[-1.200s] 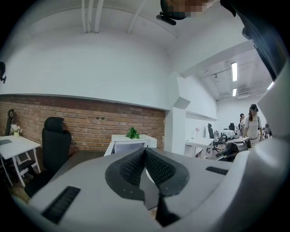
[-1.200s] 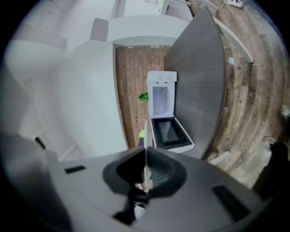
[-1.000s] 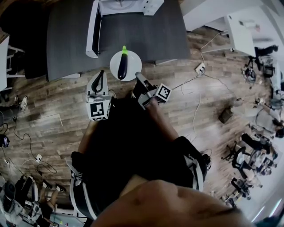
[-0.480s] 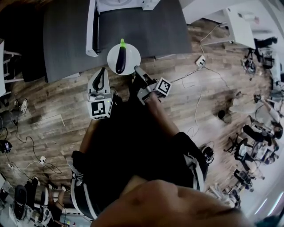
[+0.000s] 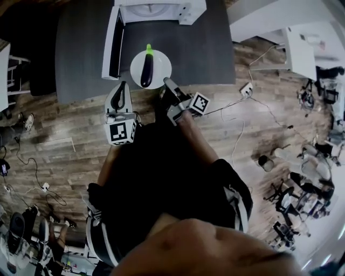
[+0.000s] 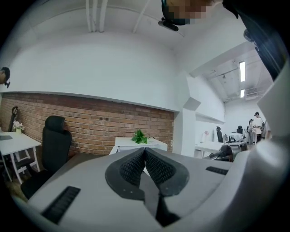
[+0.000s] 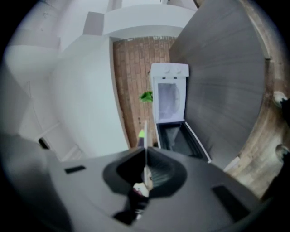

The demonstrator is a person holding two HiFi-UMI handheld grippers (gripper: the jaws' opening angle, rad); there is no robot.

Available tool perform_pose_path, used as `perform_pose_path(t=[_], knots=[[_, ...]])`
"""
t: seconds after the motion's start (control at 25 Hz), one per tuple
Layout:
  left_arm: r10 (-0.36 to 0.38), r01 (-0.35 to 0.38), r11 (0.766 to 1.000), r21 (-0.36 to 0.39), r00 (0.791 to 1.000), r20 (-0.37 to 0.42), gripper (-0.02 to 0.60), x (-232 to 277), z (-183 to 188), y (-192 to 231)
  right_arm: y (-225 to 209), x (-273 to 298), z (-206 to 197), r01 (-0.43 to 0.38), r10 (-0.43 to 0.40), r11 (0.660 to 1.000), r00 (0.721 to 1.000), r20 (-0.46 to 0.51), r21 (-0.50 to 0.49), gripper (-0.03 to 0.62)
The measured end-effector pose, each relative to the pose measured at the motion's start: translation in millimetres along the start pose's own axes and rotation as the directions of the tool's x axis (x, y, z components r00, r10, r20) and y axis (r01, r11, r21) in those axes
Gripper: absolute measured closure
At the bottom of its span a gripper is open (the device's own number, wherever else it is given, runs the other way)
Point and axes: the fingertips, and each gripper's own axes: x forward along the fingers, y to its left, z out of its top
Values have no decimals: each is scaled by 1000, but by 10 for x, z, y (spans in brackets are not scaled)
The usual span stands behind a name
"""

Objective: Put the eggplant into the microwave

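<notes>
A dark purple eggplant (image 5: 146, 69) with a green stem lies on a round white plate (image 5: 159, 64) over the grey table (image 5: 199, 48). My right gripper (image 5: 166, 83) is shut on the plate's near rim. In the right gripper view the plate (image 7: 145, 136) shows edge-on between the jaws, with the eggplant's green tip (image 7: 141, 134) just behind it. The white microwave (image 5: 159, 9) stands at the table's far edge, its door (image 5: 113, 46) swung open to the left. My left gripper (image 5: 121, 92) hangs shut and empty just left of the plate, over the floor.
An open cavity shows in the microwave (image 7: 168, 97), with its door (image 7: 181, 139) dropped toward me. A black office chair (image 6: 53, 145) and a white desk (image 6: 11, 142) stand by a brick wall. Cables and a power strip (image 5: 246, 88) lie on the wooden floor.
The plate with the eggplant has moved a little farther over the table toward the microwave, held by my right gripper. The left gripper stays shut beside it.
</notes>
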Motion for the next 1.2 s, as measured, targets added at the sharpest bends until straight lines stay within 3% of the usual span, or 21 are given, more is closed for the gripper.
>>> perform_pose_path(t=[0.72,1.2], knots=[[203,-203,979,-29,979,12,545,1186,170,-466,-131,491,1416,43,-44,999,978,-202,-13,557],[208,-208,978,-8,978,11,545,1397,234,-444,-428,599,1711,40,-41,999,984,-175,-5,557]])
